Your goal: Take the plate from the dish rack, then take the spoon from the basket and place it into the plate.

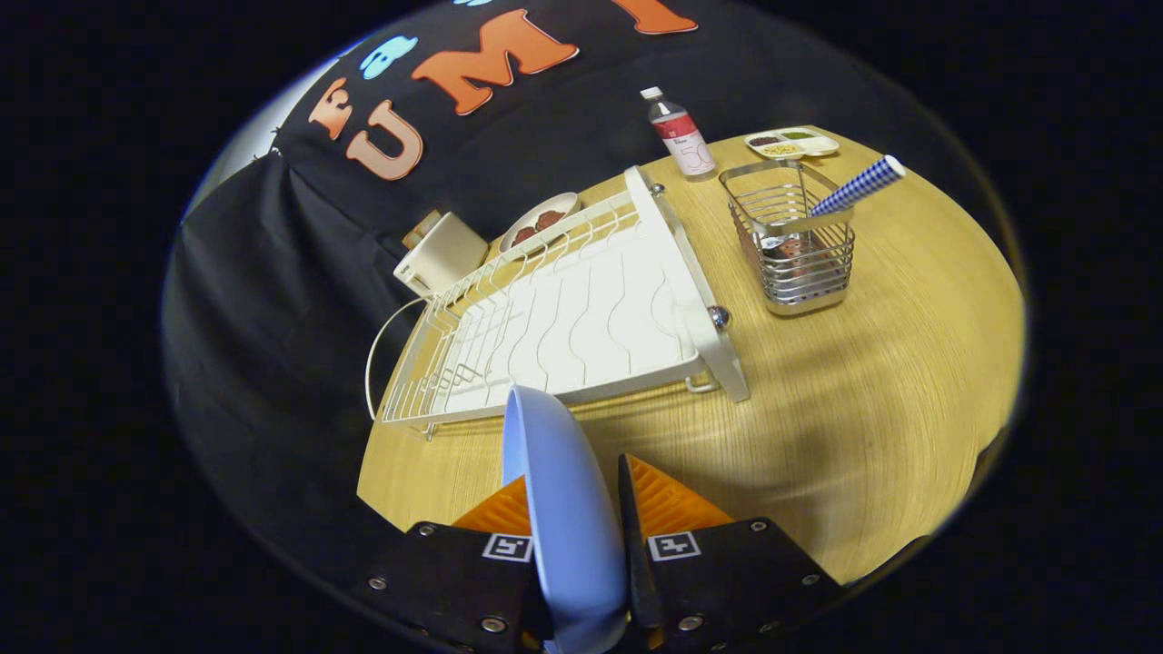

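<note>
A: What has the gripper (581, 509) got?

B: The plate (563, 509), pale blue, held on edge. Both fingers press its sides, closed down to the plate's thickness, at the bottom middle of the frame. The plate's upper rim overlaps the near edge of the rack (563, 318).

A: And the rack?

B: White wire, lying across the middle of the frame on the table (863, 400). Its slots hold nothing.

A: Where is the spoon?

B: In the wire basket (795, 245), upper right of the frame, right of the rack and apart from it. The spoon (859, 186) has a blue checked handle that sticks out over the basket's rim toward the right. Its bowl is down inside; I cannot make it out clearly.

A: Anything else?

B: A bottle (681, 136) stands behind the rack's far corner, a small tray (792, 143) of food to its right. A dish (541, 222) and a white box (441, 254) sit past the rack, upper left.
</note>
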A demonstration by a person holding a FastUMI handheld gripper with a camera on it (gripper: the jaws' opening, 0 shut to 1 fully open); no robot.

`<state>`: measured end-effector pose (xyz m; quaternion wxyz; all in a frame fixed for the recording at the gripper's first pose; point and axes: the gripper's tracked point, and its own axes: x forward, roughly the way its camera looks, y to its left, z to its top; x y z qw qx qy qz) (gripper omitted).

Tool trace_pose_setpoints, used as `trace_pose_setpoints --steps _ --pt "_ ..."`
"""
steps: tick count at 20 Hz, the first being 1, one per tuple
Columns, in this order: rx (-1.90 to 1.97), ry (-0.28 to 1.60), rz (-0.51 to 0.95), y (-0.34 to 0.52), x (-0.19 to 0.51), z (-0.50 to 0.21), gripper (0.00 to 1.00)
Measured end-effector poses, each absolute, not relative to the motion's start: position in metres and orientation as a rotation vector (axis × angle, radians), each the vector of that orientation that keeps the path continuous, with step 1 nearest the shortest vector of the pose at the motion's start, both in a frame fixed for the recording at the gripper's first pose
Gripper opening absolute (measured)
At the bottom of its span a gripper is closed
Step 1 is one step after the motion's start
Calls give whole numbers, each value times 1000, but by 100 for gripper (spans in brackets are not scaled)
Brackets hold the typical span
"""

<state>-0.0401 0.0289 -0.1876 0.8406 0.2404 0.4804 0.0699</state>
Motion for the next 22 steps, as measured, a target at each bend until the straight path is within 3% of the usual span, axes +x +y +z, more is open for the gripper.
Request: trace_pose_setpoints --steps 6,9,15,22 --pt "460 1027 108 20 -44 -208 33" --pt "399 1017 95 16 -42 -213 49" --pt "305 958 39 -7 -34 -219 71" --pt "195 678 -82 -74 -4 -168 84"
